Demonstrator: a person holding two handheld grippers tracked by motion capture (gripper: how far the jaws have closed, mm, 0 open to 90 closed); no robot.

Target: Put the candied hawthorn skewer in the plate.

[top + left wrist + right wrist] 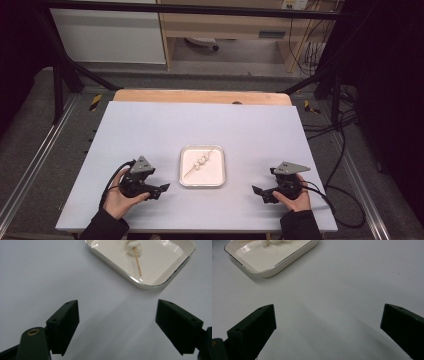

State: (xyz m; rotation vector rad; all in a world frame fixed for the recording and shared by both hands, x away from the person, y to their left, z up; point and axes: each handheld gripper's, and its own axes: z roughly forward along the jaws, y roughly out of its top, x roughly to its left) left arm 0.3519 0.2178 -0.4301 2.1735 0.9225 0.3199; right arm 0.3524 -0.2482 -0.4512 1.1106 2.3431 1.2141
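High view: white tray point(186, 177) at mid-table, holding skewer point(201, 162) threaded with pale dumplings point(202, 160). Left gripper point(161, 189) near tray's left side, jaws spread, nothing between. Right gripper point(258, 192) well apart on tray's right, jaws likewise spread and empty. Risks, as judged: thin stick lying flat on glazed floor (little purchase) likely to slip from pads; soft dumplings liable to squash or slide off if pinched; light tray apt to skid if nudged by a jaw.
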